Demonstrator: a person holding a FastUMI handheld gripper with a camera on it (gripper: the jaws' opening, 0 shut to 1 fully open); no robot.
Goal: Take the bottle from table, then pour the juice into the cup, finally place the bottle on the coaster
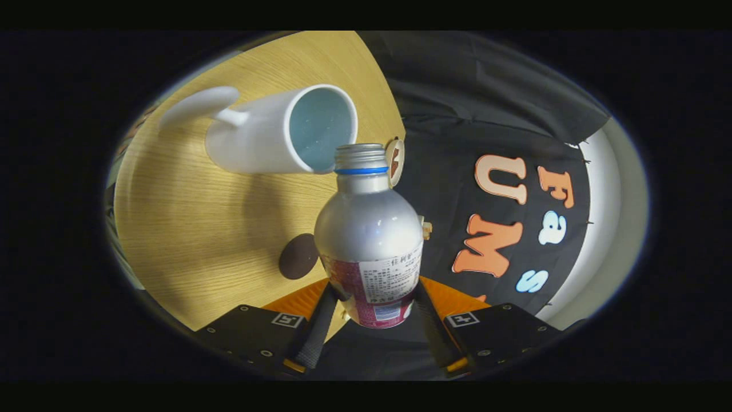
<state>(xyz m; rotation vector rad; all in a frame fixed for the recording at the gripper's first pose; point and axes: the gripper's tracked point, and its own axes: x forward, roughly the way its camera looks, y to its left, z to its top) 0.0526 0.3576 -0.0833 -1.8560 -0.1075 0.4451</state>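
My gripper (374, 312) is shut on a silver bottle (369, 229), both fingers pressing on its red and white labelled lower body. The bottle is uncapped, with a blue ring under its threaded neck, and the whole view is rolled over so the table stands tilted. The bottle's open mouth (360, 151) sits right at the rim of a white cup (274, 134) with a pale blue inside and a handle on its far side. No liquid shows at the mouth or in the cup. A dark round coaster (298, 256) lies on the wooden table (189, 217), beside the bottle's body.
A small round wooden tag (394, 161) shows just behind the bottle's neck at the table's edge. The table's edge runs behind the bottle, with the black booth cloth (486, 103) beyond it.
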